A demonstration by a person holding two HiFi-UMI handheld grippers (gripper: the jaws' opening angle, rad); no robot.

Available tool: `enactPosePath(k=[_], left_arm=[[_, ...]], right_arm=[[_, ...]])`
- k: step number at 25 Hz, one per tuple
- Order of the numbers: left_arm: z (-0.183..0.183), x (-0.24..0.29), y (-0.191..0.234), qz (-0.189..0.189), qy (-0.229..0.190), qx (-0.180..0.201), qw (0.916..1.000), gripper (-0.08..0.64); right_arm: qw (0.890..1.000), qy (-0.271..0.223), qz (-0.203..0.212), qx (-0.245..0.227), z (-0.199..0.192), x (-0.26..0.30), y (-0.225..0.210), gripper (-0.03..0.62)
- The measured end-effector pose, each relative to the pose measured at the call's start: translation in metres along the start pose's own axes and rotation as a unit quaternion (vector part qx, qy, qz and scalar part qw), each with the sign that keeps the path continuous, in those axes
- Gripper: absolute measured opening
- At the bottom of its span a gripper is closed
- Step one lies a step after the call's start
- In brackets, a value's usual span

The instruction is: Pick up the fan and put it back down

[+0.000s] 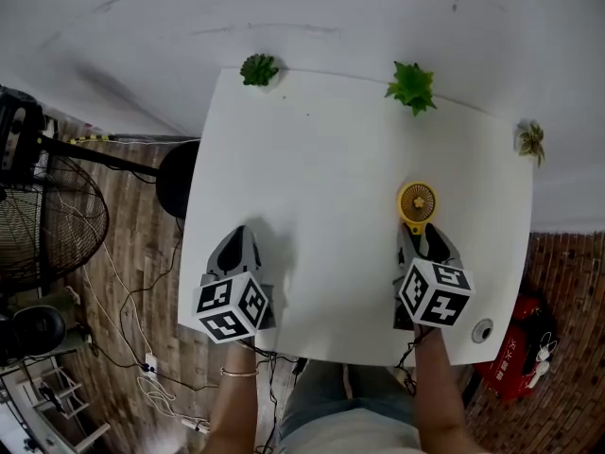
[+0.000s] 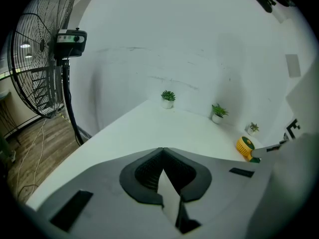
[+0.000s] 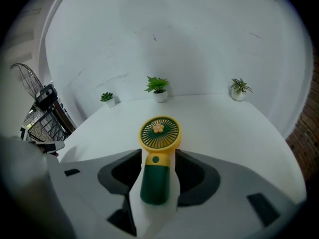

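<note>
A small hand fan (image 1: 417,201) with a yellow round head and a dark green handle lies flat at the right of the white table (image 1: 321,159), head pointing away from me. My right gripper (image 1: 416,230) is behind it. In the right gripper view the fan (image 3: 159,133) has its neck between the two jaw tips, which press against both sides, so the right gripper (image 3: 158,153) is shut on it. Near the table's front left edge my left gripper (image 1: 241,244) holds nothing. Its jaws meet at the tip in the left gripper view (image 2: 162,151), where the fan (image 2: 244,147) shows far right.
Three small potted plants (image 1: 259,69) (image 1: 411,86) (image 1: 531,140) stand along the table's far edge by the white wall. A large black floor fan (image 1: 47,225) and cables are on the wooden floor at the left. A black round stool (image 1: 178,178) stands by the table's left edge.
</note>
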State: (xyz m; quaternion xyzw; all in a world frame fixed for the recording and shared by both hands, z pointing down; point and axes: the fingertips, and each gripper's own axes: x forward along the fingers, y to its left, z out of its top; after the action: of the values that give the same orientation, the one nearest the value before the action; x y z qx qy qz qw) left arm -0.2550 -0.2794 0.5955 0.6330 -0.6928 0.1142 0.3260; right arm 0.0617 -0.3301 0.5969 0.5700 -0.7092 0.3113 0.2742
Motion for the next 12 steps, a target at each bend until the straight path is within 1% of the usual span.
enactPosePath(k=[6,12], left_arm=[[0.015,-0.006,-0.01,-0.003,-0.016,0.006,0.9999,0.011],[0.037,-0.025,-0.029,-0.011,-0.039,0.013,0.9991,0.011]], right_arm=[[1.0,-0.017,0.01,0.0,0.013,-0.011,-0.002,0.208],[0.998,-0.056,0.018,0.007,0.041,-0.042,-0.012,0.194]])
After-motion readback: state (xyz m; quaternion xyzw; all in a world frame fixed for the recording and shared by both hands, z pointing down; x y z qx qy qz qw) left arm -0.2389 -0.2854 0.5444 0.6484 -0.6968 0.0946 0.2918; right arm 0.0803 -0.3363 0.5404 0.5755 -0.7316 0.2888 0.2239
